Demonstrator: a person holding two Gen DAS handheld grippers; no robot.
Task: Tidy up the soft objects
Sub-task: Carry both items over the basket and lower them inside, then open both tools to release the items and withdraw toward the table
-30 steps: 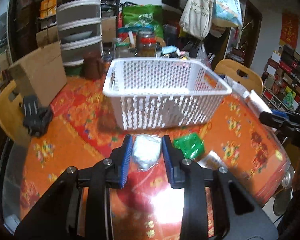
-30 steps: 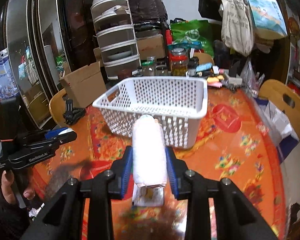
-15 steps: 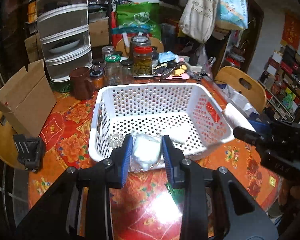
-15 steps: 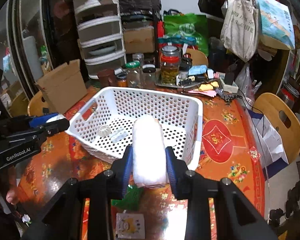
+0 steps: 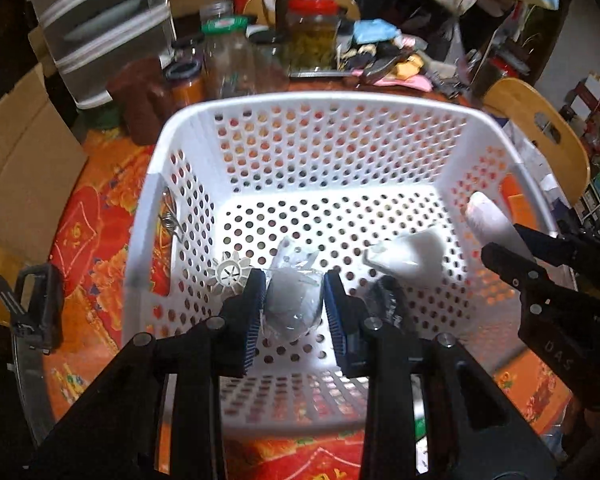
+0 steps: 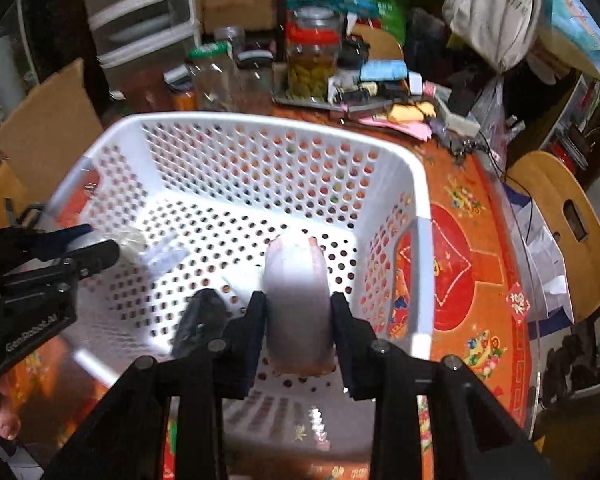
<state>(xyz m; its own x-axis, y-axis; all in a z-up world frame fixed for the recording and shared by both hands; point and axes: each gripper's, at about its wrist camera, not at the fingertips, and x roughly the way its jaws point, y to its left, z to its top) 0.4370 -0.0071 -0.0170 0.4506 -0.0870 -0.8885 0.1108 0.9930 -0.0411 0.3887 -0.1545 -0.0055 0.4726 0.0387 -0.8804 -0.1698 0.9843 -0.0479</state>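
My left gripper (image 5: 294, 304) is shut on a clear bag of white soft stuff (image 5: 292, 308) and hangs over the near part of the white perforated basket (image 5: 312, 100). My right gripper (image 6: 298, 308) is shut on a white rolled towel (image 6: 296, 280), also above the inside of the basket (image 6: 260, 122), near its right wall. Each gripper shows in the other's view: the right gripper (image 5: 500, 248) with its towel (image 5: 488, 216), the left gripper (image 6: 96, 246) with its bag (image 6: 130, 240). On the basket floor lie a white ribbed disc (image 5: 230, 272), a white folded piece (image 5: 412, 254) and a dark object (image 6: 202, 320).
The basket stands on a red and orange flowered tablecloth (image 6: 468, 248). Behind it are glass jars (image 5: 312, 36), a metal tray of small clutter (image 6: 380, 96), plastic drawers (image 5: 96, 20) and a cardboard box (image 5: 20, 168). A wooden chair (image 6: 564, 224) stands at the right, a black clip (image 5: 36, 304) at the left.
Both grippers have moved forward from in front of the basket to above its inside and tipped downward, still holding the bag and the towel. The basket now fills both views.
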